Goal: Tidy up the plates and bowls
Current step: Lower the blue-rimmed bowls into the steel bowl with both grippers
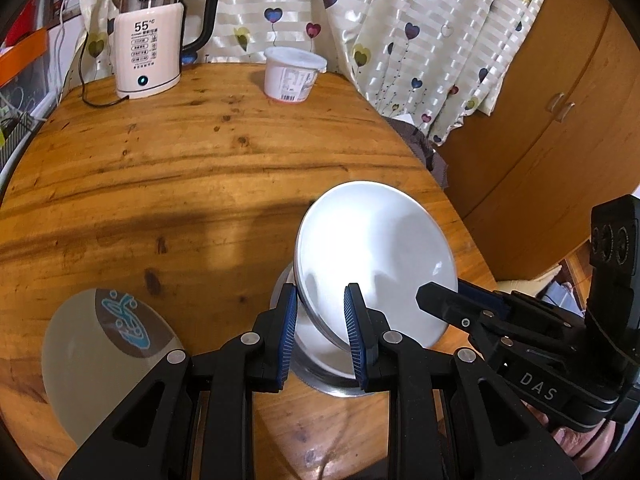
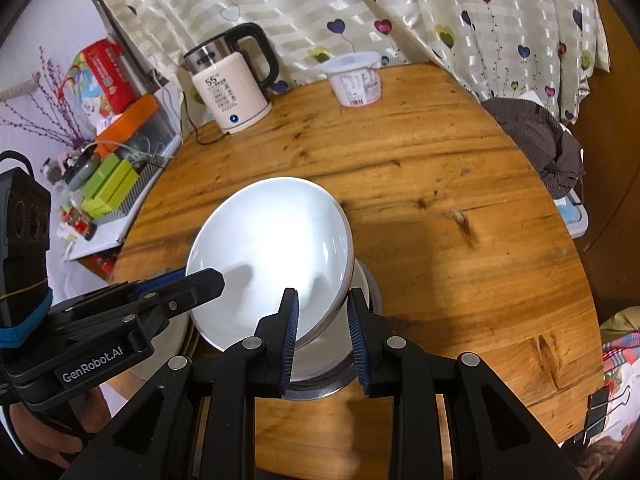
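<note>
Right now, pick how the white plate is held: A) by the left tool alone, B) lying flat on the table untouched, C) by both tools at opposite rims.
C: the left tool and right tool each clamp a rim of the tilted white plate.

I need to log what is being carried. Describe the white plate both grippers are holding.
The white plate is round, plain and glossy, ceramic by its look, with a shallow dished face. It is held tilted above a metal bowl on the wooden table. The left gripper pinches one rim edge, the right gripper the opposite edge. Whether it touches the bowl is unclear.
</note>
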Available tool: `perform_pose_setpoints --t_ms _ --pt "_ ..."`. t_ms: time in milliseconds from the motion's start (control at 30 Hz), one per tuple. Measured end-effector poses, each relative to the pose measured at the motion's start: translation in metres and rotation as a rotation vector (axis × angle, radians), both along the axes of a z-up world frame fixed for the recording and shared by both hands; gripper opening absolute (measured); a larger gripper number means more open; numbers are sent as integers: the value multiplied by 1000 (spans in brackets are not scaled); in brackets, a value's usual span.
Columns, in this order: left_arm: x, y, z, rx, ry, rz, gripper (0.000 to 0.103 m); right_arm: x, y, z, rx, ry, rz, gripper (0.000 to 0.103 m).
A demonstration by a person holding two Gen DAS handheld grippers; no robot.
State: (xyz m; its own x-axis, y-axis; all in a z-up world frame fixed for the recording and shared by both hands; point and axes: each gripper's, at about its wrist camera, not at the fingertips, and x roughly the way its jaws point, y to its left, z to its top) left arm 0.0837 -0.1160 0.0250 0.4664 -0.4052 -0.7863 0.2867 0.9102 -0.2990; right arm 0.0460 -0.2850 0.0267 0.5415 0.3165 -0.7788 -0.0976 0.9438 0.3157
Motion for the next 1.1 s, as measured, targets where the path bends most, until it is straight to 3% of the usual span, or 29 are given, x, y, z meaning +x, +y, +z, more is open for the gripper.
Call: perform_pose_setpoints --t_ms 1100 --pt "-1 -2 -20 15 70 5 25 2 3 -16 -29 54 25 28"
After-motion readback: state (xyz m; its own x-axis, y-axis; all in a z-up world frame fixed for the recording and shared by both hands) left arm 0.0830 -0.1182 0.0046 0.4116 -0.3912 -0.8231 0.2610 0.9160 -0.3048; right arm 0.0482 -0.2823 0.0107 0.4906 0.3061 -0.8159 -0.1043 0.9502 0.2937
